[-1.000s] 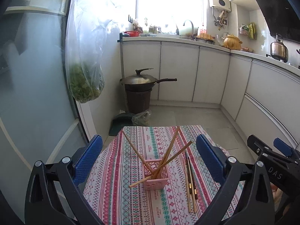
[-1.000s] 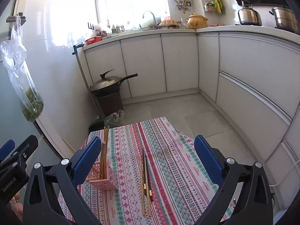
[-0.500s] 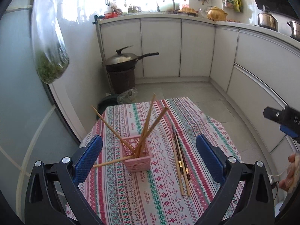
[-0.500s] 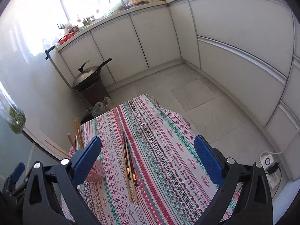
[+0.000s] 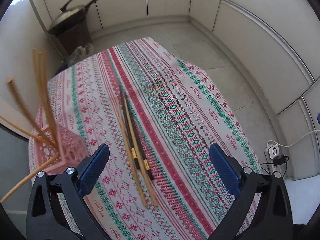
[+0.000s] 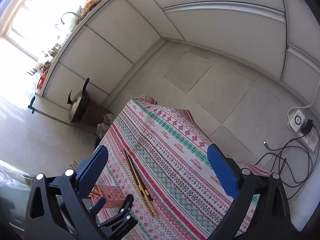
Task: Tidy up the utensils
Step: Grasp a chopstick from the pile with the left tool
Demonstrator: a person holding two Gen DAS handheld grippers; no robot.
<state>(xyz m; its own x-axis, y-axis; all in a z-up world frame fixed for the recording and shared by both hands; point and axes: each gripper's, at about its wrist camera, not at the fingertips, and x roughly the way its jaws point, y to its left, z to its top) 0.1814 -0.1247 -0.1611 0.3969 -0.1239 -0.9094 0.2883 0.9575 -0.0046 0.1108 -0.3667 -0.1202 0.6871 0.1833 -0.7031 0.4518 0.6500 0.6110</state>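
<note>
A bundle of chopsticks (image 5: 136, 152) lies flat on the tabletop (image 5: 180, 104), side by side and touching, some pale wood, some dark with gold bands. They run lengthwise along the stripes of the cloth (image 5: 192, 132) that covers the tabletop. In the right wrist view the same chopsticks (image 6: 140, 182) lie between the two blue pads, nearer the left one.

To the left of the bundle stands a pink holder (image 5: 60, 150), a small lattice basket with several wooden chopsticks leaning out of it at different angles; it is blurred in the left wrist view. The right wrist view shows the holder (image 6: 109, 197) partly hidden behind the tool's frame.

The left tool (image 5: 159, 168) hangs above the near ends of the loose chopsticks with its pads wide apart and nothing between them. The right tool (image 6: 158, 172) is also spread wide and grips nothing; it sits higher, tilted.

Beyond the tabletop are a tiled floor (image 6: 220, 88), white cabinets (image 5: 250, 32) and a wok (image 5: 72, 16) on a dark bin. A power strip (image 6: 300, 124) with cables lies on the floor to the right.
</note>
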